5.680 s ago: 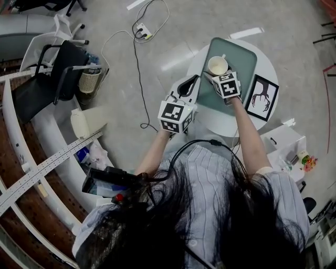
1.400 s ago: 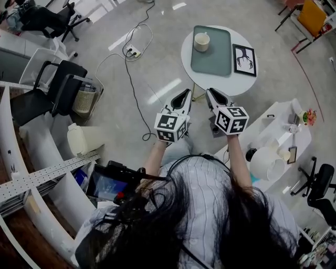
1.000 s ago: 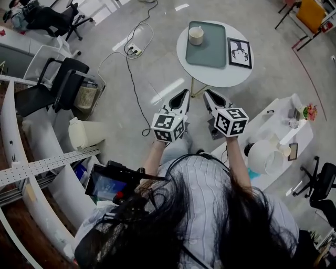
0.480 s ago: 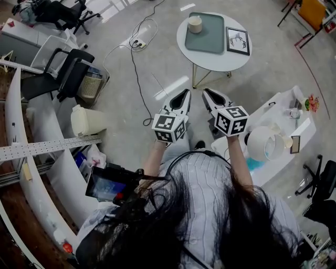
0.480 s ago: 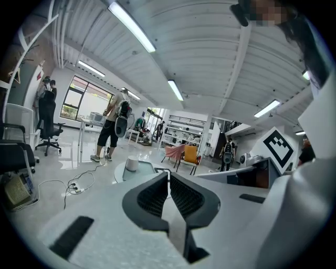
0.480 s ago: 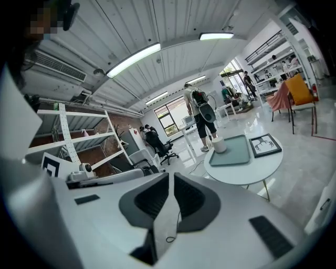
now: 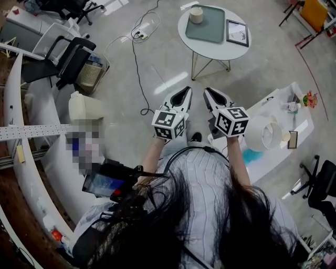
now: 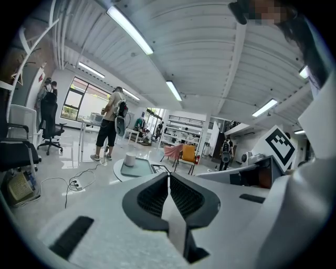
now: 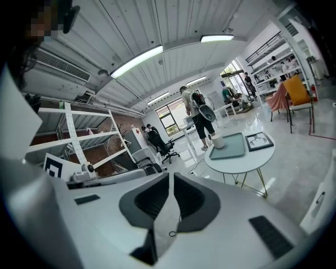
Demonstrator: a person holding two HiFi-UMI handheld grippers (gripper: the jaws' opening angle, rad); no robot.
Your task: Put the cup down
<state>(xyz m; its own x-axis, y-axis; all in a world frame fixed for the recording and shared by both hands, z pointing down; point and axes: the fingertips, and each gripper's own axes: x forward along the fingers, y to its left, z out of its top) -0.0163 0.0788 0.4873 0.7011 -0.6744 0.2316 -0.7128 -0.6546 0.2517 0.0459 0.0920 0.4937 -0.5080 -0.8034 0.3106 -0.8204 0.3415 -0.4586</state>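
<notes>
The cream cup (image 7: 196, 14) stands alone at the far end of a green tray (image 7: 207, 26) on a round white table (image 7: 215, 44), at the top of the head view. Both grippers are held out over bare floor, well short of the table. My left gripper (image 7: 184, 93) and right gripper (image 7: 210, 93) are side by side, each shut with nothing between the jaws. In the left gripper view the cup (image 8: 130, 159) shows small beyond the closed jaws. From the right gripper the cup (image 9: 217, 141) and tray (image 9: 231, 145) lie ahead to the right.
A framed picture (image 7: 237, 32) lies beside the tray. A cable and power strip (image 7: 139, 34) cross the floor on the left. Black chairs (image 7: 68, 58) and white shelving (image 7: 31, 131) stand at left, a low white table with a lamp shade (image 7: 262, 134) at right. A person (image 8: 110, 126) stands beyond the table.
Both grippers have drawn back from the round table along with the person; the table and cup now sit farther away at the top of the head view. Earlier the right gripper was at the cup.
</notes>
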